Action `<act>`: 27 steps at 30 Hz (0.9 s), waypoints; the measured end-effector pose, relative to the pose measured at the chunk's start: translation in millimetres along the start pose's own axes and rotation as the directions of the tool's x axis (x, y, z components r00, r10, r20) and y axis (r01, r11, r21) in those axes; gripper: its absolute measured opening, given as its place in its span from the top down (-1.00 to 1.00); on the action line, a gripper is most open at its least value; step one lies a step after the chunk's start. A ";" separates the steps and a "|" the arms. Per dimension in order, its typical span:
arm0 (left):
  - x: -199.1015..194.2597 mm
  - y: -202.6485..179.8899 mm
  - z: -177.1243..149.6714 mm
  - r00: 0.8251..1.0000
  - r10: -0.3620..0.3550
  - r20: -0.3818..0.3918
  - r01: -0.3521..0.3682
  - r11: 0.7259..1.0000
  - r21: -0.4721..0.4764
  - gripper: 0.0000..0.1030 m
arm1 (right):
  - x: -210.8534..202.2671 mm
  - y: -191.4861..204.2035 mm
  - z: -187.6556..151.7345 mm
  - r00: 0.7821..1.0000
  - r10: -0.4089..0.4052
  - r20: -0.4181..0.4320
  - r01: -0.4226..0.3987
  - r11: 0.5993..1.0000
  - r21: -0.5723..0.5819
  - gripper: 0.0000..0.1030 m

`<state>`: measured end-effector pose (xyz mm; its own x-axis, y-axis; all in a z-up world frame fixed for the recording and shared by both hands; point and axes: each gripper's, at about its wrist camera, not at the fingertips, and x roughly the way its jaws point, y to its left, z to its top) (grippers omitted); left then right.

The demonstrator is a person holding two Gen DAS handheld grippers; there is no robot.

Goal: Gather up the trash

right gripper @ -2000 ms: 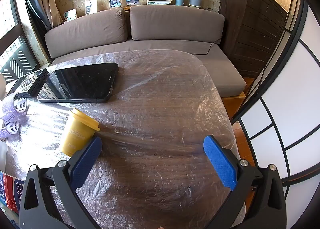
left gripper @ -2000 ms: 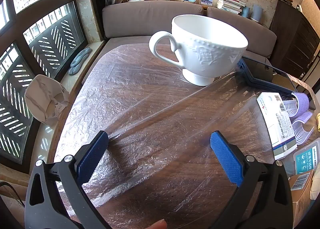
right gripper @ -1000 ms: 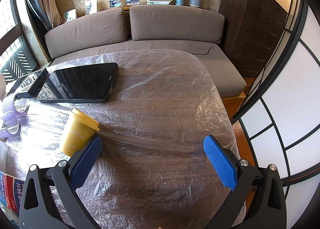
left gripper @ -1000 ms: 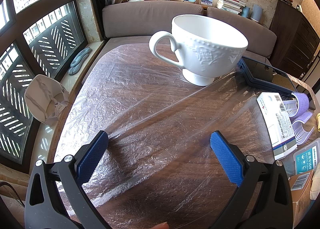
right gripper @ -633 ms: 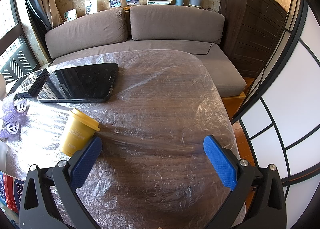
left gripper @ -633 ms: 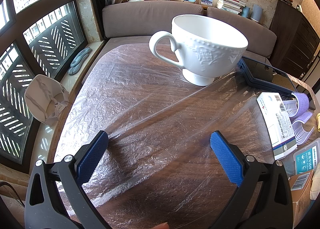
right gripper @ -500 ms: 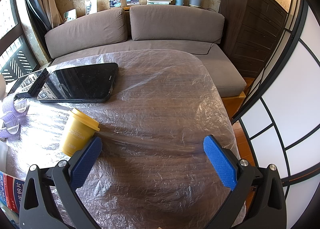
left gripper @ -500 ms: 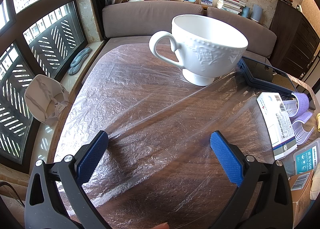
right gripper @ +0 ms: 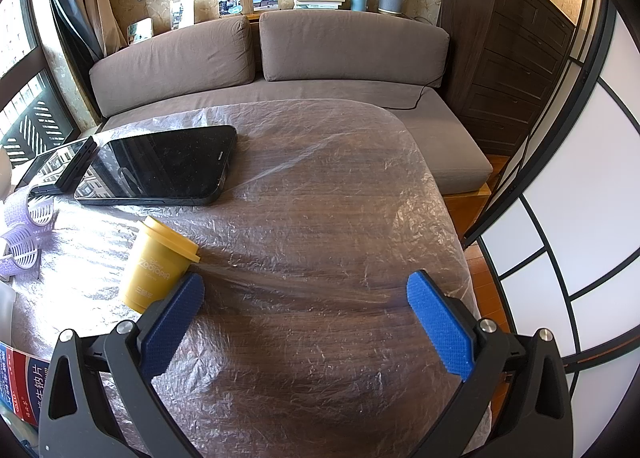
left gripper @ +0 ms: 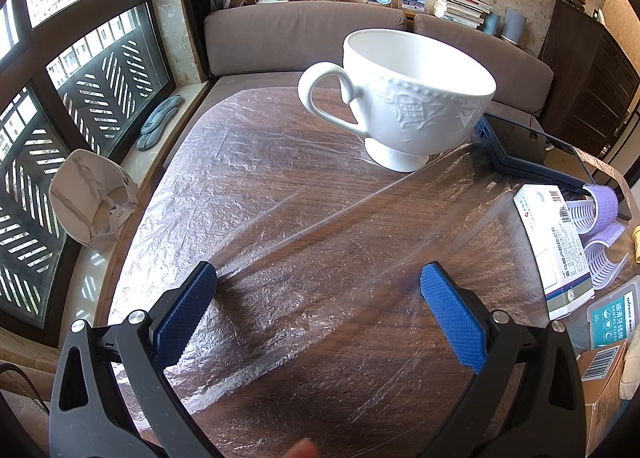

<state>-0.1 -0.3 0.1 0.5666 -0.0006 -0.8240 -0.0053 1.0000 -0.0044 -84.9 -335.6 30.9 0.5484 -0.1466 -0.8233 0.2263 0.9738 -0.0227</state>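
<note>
A small yellow lidded cup (right gripper: 158, 264) lies tilted on the plastic-covered wooden table (right gripper: 320, 218), just beyond the left fingertip of my right gripper (right gripper: 304, 290), which is open and holds nothing. My left gripper (left gripper: 318, 282) also stands open over bare tabletop. To its right lie a white medicine box (left gripper: 554, 248), a blue dental floss box (left gripper: 612, 316), a cardboard box (left gripper: 600, 374) and purple hair rollers (left gripper: 598, 210). In the right wrist view a red and blue box (right gripper: 20, 382) shows at the lower left edge.
A white footed teacup (left gripper: 408, 96) stands ahead of the left gripper. A dark tablet (right gripper: 160, 166) and a smaller device (right gripper: 60, 168) lie at the table's far side. Behind is a brown sofa (right gripper: 280, 58). A white cap (left gripper: 90, 196) rests on the windowsill.
</note>
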 end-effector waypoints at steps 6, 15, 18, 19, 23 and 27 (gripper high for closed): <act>-0.5 -0.6 -0.1 1.000 0.000 0.000 0.000 1.000 0.000 -0.98 | 0.4 0.1 0.9 1.000 0.000 0.000 0.000 1.000 0.000 -0.93; -1.3 -1.8 -0.2 1.000 0.000 0.000 0.000 1.000 0.000 -0.98 | 5.5 -0.3 4.2 1.000 -0.010 0.000 0.010 1.000 0.016 -0.93; -1.5 -1.9 -0.4 1.000 0.000 0.000 0.000 1.000 0.000 -0.98 | 5.6 0.8 4.6 1.000 -0.011 0.001 0.011 1.000 0.018 -0.93; -1.6 -1.8 -0.5 1.000 0.000 0.000 0.000 1.000 0.000 -0.98 | 5.1 2.1 5.8 1.000 -0.011 0.001 0.011 1.000 0.021 -0.93; -2.0 -1.7 -1.0 1.000 0.000 0.001 0.000 1.000 0.006 -0.98 | 1.9 -0.4 5.6 1.000 -0.006 0.003 0.006 0.999 0.046 -0.93; -17.9 5.7 -0.6 0.999 0.003 0.032 -0.002 1.000 -0.014 -0.98 | -21.5 -5.9 9.4 0.997 0.041 0.062 -0.048 0.993 0.110 -0.93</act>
<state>-10.8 5.4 14.5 0.5929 0.0025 -0.8053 -0.0182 0.9998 -0.0103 -90.5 -339.8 54.1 0.6061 -0.1167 -0.7868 0.2871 0.9546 0.0796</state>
